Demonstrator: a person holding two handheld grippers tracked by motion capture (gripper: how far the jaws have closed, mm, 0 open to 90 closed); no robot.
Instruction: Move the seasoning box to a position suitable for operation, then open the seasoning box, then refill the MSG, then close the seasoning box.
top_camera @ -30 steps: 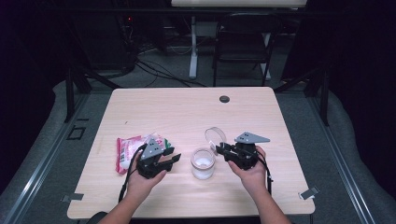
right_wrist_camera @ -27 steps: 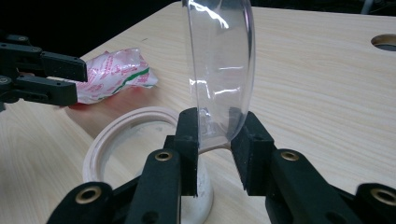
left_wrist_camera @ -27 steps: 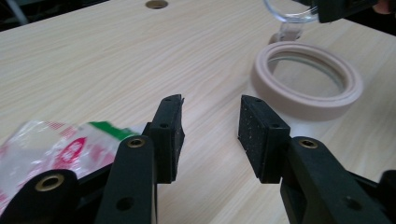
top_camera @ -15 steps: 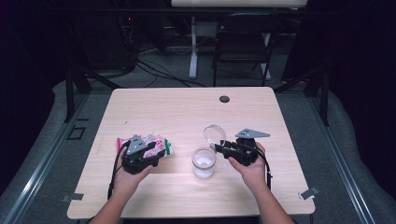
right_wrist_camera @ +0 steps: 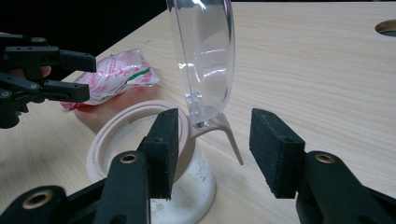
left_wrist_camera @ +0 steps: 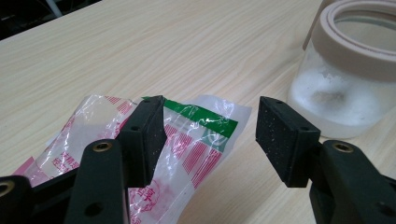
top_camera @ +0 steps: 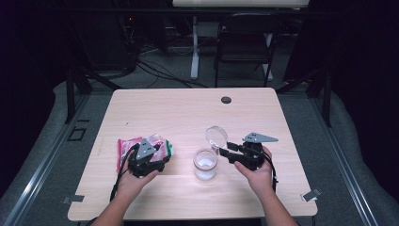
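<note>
Between the right gripper's (right_wrist_camera: 210, 144) spread jaws, which have just been opening, stands the flipped-up clear round lid (right_wrist_camera: 203, 56) of the small frosted jar with a beige collar (right_wrist_camera: 140, 140); nothing is pinched. To load it well, I'd keep that lid upright and clear of the mouth. Left of the jar, the left gripper (left_wrist_camera: 210, 135) has likewise just been widening, jaws apart over the crinkly red-and-green printed plastic packet (left_wrist_camera: 196, 140), which lies flat on the pale wooden table (top_camera: 188, 113); one pad overlaps its edge, unclamped. Lower, then close squarely on it.
</note>
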